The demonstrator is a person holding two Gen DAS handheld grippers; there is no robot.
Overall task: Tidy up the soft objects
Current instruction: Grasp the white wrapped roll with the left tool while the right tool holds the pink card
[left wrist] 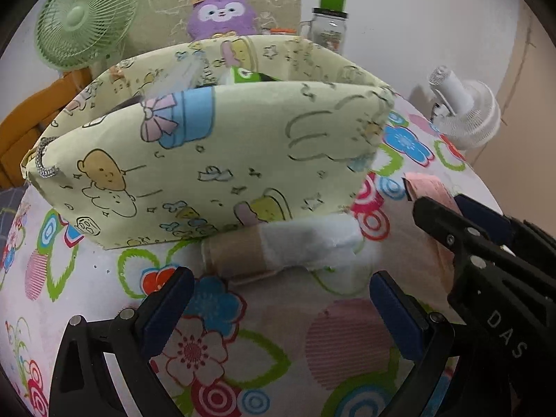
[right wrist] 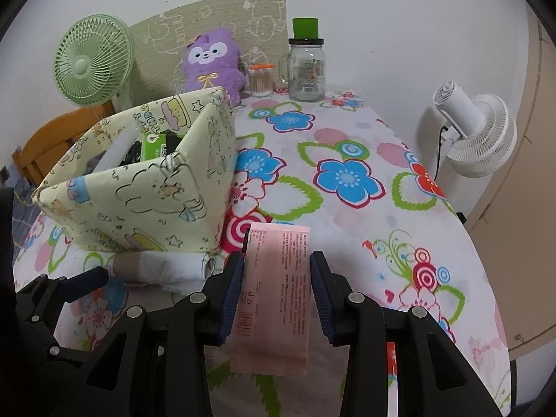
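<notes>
From the left tongs' camera, the left gripper (left wrist: 281, 307) stands released, jaws wide and bare above the flowered tablecloth (left wrist: 344, 333). Just ahead lies a nearly spent tissue roll (left wrist: 278, 250) against the foot of the pale green fabric bin (left wrist: 208, 160).

From the right camera, the right gripper (right wrist: 276, 290) is clenched on a pink packet (right wrist: 274, 299), near the bin's corner.

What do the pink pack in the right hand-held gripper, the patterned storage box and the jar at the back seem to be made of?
Pink pack: thin matte plastic film, probably; printed text, soft edges. Patterned storage box: fabric-covered, matte, stiff flat walls, maybe board inside. Jar: clear glass by its shine and see-through body; dark lid, material unclear.
</notes>
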